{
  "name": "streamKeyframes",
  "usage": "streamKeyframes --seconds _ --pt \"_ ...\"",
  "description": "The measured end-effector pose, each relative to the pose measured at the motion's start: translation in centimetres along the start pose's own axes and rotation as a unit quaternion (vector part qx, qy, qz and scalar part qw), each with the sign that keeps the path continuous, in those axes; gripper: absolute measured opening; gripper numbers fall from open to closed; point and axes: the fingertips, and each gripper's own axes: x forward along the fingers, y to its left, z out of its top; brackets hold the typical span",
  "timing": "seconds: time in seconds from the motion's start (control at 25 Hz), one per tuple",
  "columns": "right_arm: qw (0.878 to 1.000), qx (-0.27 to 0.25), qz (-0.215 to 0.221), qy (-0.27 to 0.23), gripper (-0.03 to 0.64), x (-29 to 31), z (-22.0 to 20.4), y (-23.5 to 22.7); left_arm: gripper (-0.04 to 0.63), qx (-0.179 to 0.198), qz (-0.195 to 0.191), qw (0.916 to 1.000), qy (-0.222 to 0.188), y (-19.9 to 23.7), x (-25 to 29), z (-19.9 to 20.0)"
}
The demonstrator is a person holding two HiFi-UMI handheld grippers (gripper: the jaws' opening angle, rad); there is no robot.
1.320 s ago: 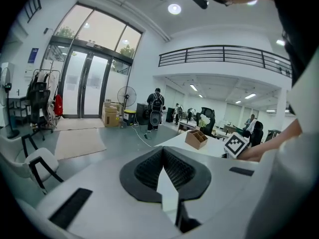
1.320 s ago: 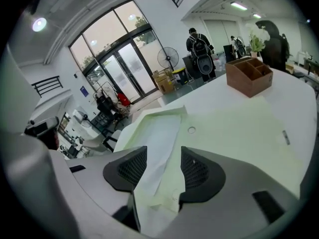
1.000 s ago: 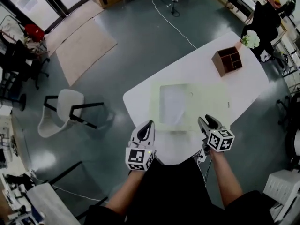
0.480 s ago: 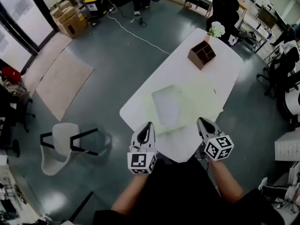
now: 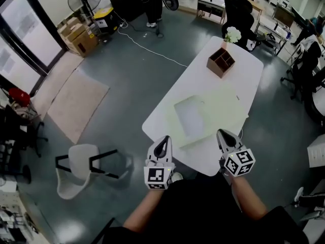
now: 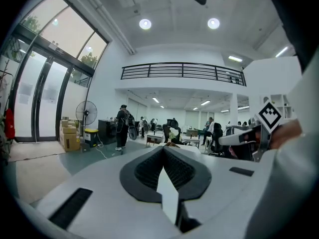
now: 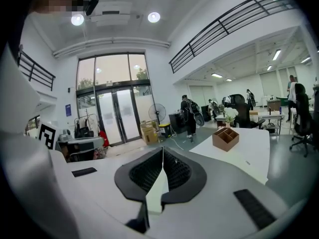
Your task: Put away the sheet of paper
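Sheet of paper (image 5: pixel 191 117) lies flat, long axis seemingly pointing away from left gripper (image 5: pixel 163 140) and right gripper (image 5: pixel 224 134), fingers pressed together.

White left gripper (image 5: pixel 163 140) and right gripper (image 5: pixel 224 134), black top (image 5: pixel 193 207)

Big open-plan office w/ desks (image 5: pixel 210 5), chair (image 5: pixel 76 173), mezz. rail (image 6: pixel 182 71), glass doors (image 7: pixel 113 117).

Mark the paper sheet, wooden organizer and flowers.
paper sheet (image 5: pixel 191 118), head view, middle of the sheet.
wooden organizer (image 5: pixel 221 61), head view, its central divider.
flowers (image 5: pixel 233 34), head view, the white blooms.
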Motion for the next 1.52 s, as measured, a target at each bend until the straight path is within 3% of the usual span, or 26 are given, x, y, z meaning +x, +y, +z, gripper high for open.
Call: streamKeyframes --seconds 0.24,0.64,1.52 --pt "0.999 -0.026 -0.016 -0.023 0.003 -1.0 0.7 1.5 0.003 -0.002 0.006 1.0 -0.002 1.1 -1.9 0.1" --pt "0.998 -0.058 -0.038 -0.011 -0.002 -1.9 0.1 2.1 0.003 -0.008 0.022 0.9997 0.002 2.1 -3.9 -0.9" --pt "0.997 -0.077 -0.028 0.014 -0.002 -0.5 0.3 -1.6 0.003 -0.015 -0.001 0.9997 0.021 -1.1 2.0 -2.1"
